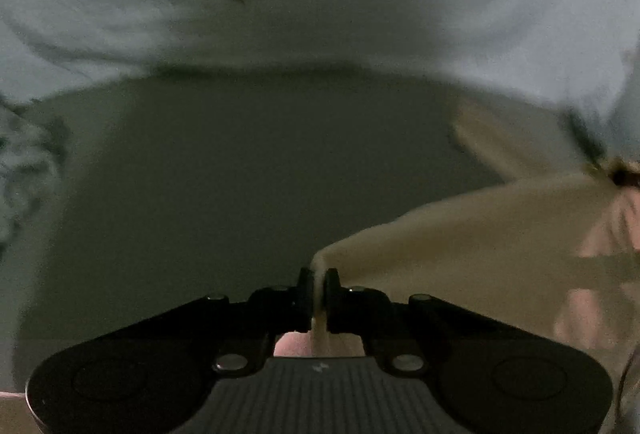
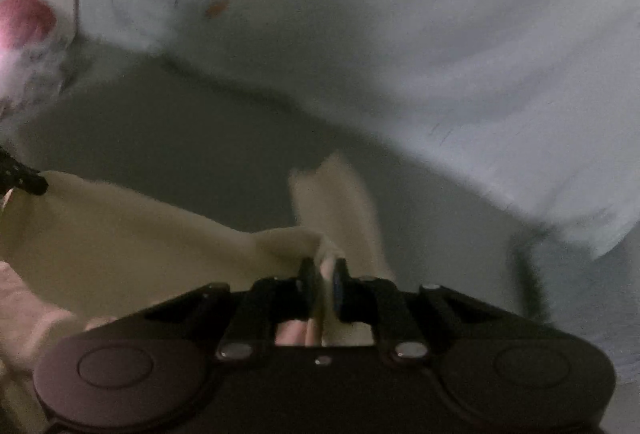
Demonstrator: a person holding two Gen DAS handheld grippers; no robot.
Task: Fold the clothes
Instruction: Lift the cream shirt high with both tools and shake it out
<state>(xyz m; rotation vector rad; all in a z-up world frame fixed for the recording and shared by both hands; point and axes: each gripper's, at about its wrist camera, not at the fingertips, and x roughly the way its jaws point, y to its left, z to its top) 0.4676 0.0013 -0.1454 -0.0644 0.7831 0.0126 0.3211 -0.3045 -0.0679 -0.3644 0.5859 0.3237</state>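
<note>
Both clenched: your left hand-held gripper point(image 1: 319, 280) and right hand-held gripper point(image 2: 323, 274) pinch the cream garment point(image 1: 472, 234), airborne, sagging toward three o'clock. Thin bites; a fast swing could slip an edge.

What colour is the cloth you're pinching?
Cream cloth, clearest in the left wrist view.

Both tools point(image 1: 319, 280) point(image 2: 323, 274) clamped tight.

looked like a home bedroom: a rumpled pale printed bedsheet point(image 1: 320, 5) spread beyond the fingers over a grey surface point(image 1: 248, 161).
</note>
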